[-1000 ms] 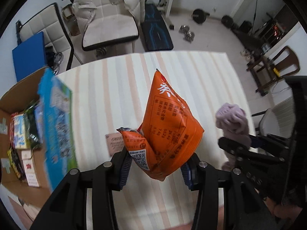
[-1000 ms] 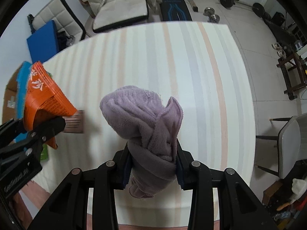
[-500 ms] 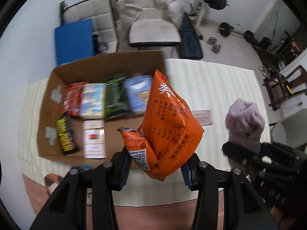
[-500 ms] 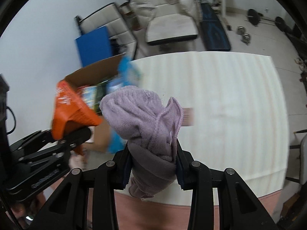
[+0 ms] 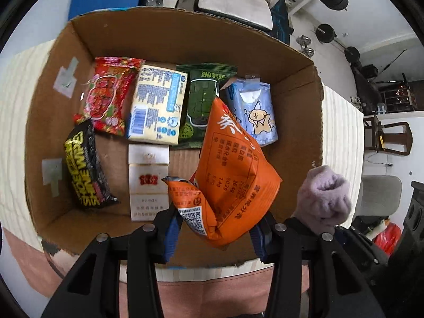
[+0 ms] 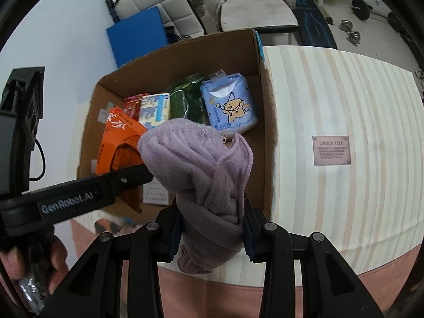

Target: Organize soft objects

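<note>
My left gripper (image 5: 215, 234) is shut on an orange snack bag (image 5: 233, 175) and holds it above the open cardboard box (image 5: 169, 37). My right gripper (image 6: 213, 232) is shut on a rolled purple towel (image 6: 201, 175), held over the box's near right corner (image 6: 265, 132). The towel also shows in the left wrist view (image 5: 322, 200), right of the orange bag. The orange bag and left gripper show in the right wrist view (image 6: 119, 143). Inside the box lie a red packet (image 5: 108, 95), a yellow pack (image 5: 156, 108), a green packet (image 5: 201, 106), a blue tissue pack (image 5: 254, 111), a black bar (image 5: 84, 164) and a white carton (image 5: 148, 182).
The box stands at the left end of a striped table (image 6: 344, 122). A pink card (image 6: 331, 150) lies on the table right of the box. Chairs (image 6: 254, 2), a blue board (image 6: 137, 34) and weights (image 6: 355, 34) stand behind the table.
Both grippers have swung left from over the table to above the box, still holding the orange bag and the towel. The box now fills the left wrist view.
</note>
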Action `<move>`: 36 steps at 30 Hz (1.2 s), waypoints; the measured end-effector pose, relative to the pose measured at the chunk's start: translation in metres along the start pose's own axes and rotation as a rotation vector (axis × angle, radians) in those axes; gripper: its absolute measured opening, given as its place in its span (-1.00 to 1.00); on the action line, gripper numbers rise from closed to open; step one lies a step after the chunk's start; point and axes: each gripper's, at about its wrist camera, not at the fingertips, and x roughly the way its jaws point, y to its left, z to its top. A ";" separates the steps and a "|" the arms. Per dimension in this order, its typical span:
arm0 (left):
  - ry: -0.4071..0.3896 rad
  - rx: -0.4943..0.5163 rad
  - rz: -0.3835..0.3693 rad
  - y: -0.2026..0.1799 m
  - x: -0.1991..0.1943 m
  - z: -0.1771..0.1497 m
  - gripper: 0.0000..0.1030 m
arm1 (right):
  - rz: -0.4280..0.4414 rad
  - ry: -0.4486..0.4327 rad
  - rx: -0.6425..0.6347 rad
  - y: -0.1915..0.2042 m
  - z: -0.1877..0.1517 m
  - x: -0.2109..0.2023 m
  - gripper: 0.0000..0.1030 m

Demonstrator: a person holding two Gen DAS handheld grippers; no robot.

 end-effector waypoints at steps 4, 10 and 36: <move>0.050 0.030 0.004 -0.006 0.011 0.012 -0.10 | -0.047 0.028 0.019 -0.001 0.013 0.017 -0.21; 0.040 0.053 0.057 -0.009 0.010 0.018 0.55 | -0.087 0.047 0.041 -0.003 0.022 0.027 0.75; -0.192 0.028 0.286 0.022 -0.035 -0.030 0.99 | -0.263 -0.023 -0.027 0.008 0.009 -0.010 1.00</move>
